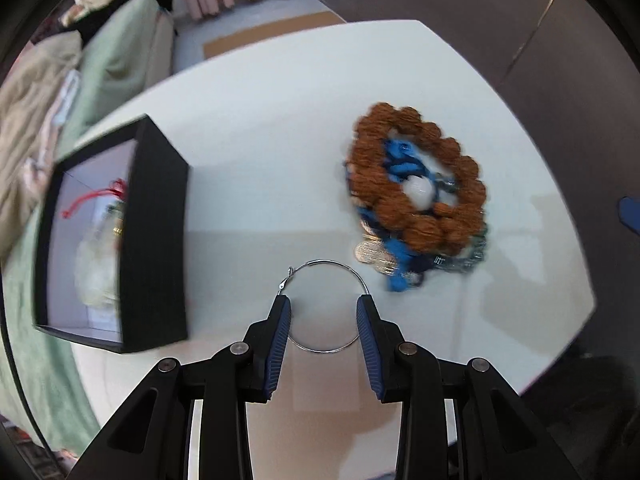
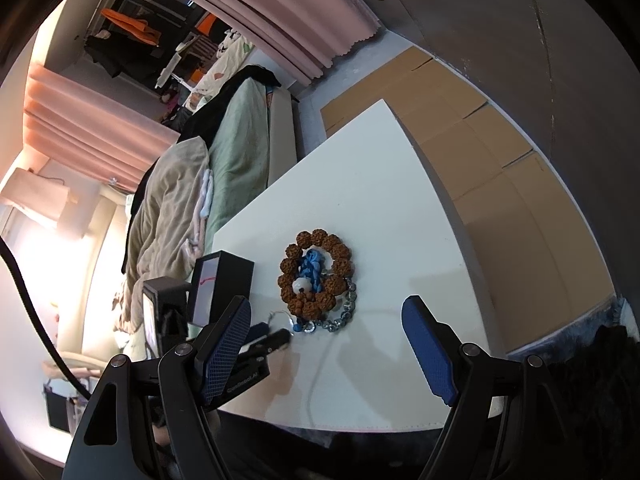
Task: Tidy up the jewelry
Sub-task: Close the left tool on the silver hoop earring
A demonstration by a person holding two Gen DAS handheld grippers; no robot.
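A thin silver hoop earring (image 1: 325, 276) is gripped across its width between the blue pads of my left gripper (image 1: 324, 306), which is shut on it just above the white table (image 1: 248, 184). A pile of jewelry lies to the right: a brown bead bracelet (image 1: 420, 176) over blue cord, a white bead and a chain; it also shows in the right wrist view (image 2: 316, 274). An open black box (image 1: 116, 236) with a red-corded pale item inside stands at left. My right gripper (image 2: 326, 344) is open and empty, well above the table's near part.
A bed with green and beige bedding (image 2: 192, 200) lies beyond the table's left edge. Brown cardboard sheets (image 2: 480, 148) cover the floor to the right. Pink curtains (image 2: 280, 12) hang at the back. The left gripper's body (image 2: 256, 344) shows beside the box.
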